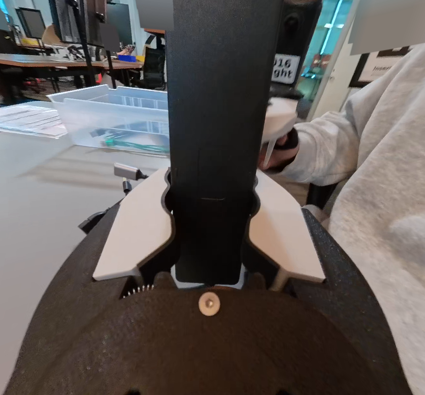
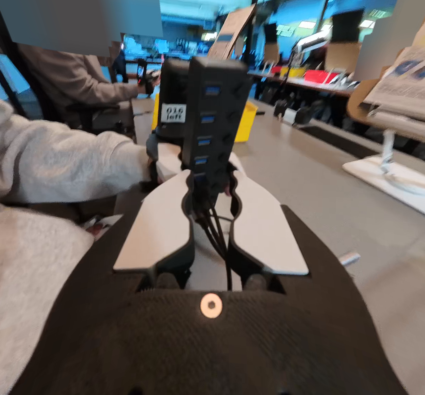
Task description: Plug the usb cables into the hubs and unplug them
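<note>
My left gripper [image 1: 212,176] is shut on a long black usb hub [image 1: 220,84] and holds it upright above the table; only the hub's plain back shows in this view. In the right wrist view the hub [image 2: 213,112] shows a row of blue ports, with the left gripper [image 2: 202,160] behind it. My right gripper [image 2: 211,183] has its fingers a little apart around the hub's low end, where several black cables [image 2: 216,229] are plugged in and hang down. Whether it pinches a plug is hidden. The right gripper's body [image 1: 279,117] shows behind the hub.
A grey adapter [image 1: 127,172] and a small black plug [image 1: 126,186] lie on the grey table [image 1: 46,199]. A clear bin [image 1: 110,117] with a green cable stands behind, papers [image 1: 30,119] to its left. A yellow bin [image 2: 247,121], a white stand base [image 2: 391,172] and a silver plug [image 2: 349,259] are to the right. The tips of both grippers are at nearly the same place.
</note>
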Tool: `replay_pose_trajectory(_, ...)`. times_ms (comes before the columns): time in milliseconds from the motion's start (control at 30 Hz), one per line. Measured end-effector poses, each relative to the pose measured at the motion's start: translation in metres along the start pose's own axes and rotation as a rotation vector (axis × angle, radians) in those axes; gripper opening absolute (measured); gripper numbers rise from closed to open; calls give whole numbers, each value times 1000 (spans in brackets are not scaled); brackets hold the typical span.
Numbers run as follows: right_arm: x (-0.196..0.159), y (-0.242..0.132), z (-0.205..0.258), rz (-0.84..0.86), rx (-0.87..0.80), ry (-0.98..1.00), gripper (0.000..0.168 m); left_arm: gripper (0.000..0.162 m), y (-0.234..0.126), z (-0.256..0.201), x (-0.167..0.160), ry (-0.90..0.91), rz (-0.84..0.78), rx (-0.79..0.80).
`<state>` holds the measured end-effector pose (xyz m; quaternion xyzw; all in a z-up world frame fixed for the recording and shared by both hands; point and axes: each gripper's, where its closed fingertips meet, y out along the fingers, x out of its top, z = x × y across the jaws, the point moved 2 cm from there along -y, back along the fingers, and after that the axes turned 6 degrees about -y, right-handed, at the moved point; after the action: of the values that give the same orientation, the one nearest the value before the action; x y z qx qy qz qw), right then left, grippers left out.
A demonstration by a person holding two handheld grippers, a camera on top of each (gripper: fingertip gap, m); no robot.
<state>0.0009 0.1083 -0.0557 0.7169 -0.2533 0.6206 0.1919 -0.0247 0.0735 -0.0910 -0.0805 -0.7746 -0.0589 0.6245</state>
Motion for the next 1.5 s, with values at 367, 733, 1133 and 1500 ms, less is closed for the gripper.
replay_pose_trajectory(367, -20, 11, 15, 73, 168, 168, 28, 67, 0, -9, -3, -42, 9, -80)
replay_pose_trajectory(733, -31, 14, 26, 108, 298, 289, 17, 67, 2, -19, -1, -109, -13, -164)
replay_pose_trajectory(1133, -26, 4, -14, -32, 177, 613, 14, 74, -1, 24, 17, -92, -141, 220)
replay_pose_trajectory(1500, -34, -5, -28, -3, 24, 559, 14, 38, 18, 24, 9, 232, 27, 454)
